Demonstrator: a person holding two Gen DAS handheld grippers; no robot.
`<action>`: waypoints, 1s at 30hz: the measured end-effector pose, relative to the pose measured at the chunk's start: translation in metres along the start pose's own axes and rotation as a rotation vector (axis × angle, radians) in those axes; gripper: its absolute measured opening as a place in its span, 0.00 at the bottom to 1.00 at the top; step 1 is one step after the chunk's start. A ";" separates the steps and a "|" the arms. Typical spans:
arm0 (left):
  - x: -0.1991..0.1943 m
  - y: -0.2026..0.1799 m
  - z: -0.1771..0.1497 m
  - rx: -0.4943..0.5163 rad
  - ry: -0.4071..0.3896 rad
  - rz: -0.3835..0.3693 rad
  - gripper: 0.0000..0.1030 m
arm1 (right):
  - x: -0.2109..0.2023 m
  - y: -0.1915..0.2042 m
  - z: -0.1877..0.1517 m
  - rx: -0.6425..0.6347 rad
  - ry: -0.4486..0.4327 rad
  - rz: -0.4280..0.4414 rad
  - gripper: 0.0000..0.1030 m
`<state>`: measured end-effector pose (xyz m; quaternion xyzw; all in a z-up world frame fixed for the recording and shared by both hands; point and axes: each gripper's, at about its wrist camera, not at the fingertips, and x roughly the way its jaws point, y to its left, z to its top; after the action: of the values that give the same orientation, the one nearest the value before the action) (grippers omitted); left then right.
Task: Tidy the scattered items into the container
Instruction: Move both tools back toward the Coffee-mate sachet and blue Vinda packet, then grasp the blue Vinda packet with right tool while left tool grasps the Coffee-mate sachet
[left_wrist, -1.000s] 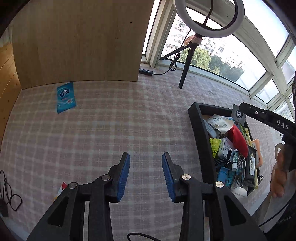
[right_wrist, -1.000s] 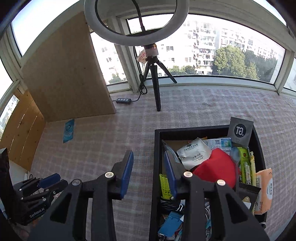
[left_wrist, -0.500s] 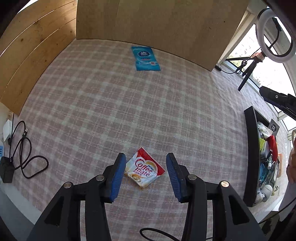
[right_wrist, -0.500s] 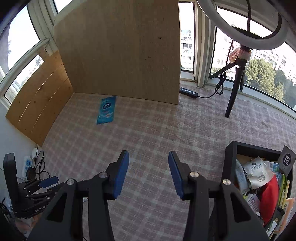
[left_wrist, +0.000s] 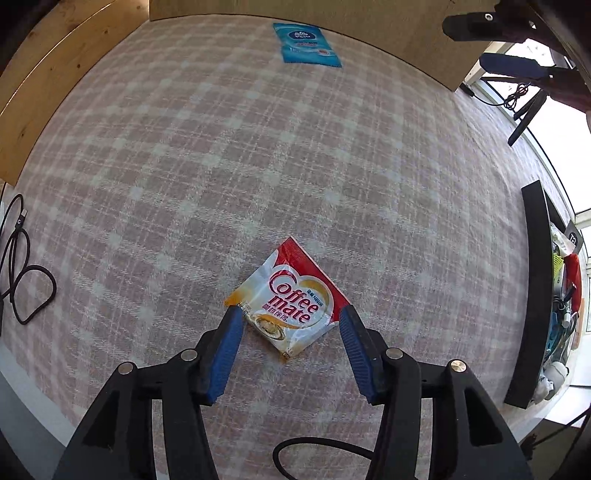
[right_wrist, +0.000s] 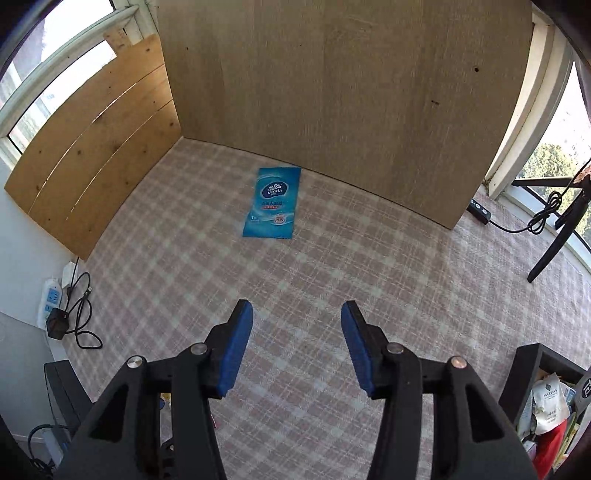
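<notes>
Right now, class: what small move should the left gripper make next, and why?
Probably lower the left gripper a little further over the Coffee mate sachet. Its jaws are opening and straddle the sachet's near corner, pads not pressing it, while the sachet lies flat on the checked cloth.

Black container (left_wrist: 532, 295) at right edge of left wrist view: only one long wall fully seen, contents squeezed into thin strip, too small to name. Same container in right wrist view cut off by bottom-right corner; white pouch (right_wrist: 548, 402) print too small to read. Ring-light tripod (right_wrist: 554, 243): only legs in frame. Left gripper (left_wrist: 290, 317) tip covers corner of Coffee mate sachet (left_wrist: 288, 299).
</notes>
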<state>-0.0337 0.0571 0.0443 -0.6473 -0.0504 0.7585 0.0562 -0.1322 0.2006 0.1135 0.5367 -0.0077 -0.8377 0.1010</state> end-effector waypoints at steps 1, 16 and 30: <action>0.002 -0.001 0.000 0.000 -0.001 0.012 0.48 | 0.008 0.002 0.006 0.001 0.008 0.004 0.48; 0.008 0.003 0.002 -0.029 -0.042 0.010 0.17 | 0.154 0.024 0.104 0.093 0.168 0.021 0.54; 0.001 0.044 -0.005 -0.054 -0.060 -0.054 0.11 | 0.209 0.061 0.130 -0.011 0.213 -0.135 0.69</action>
<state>-0.0296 0.0139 0.0357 -0.6238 -0.0900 0.7743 0.0576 -0.3236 0.0915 -0.0117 0.6214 0.0440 -0.7808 0.0477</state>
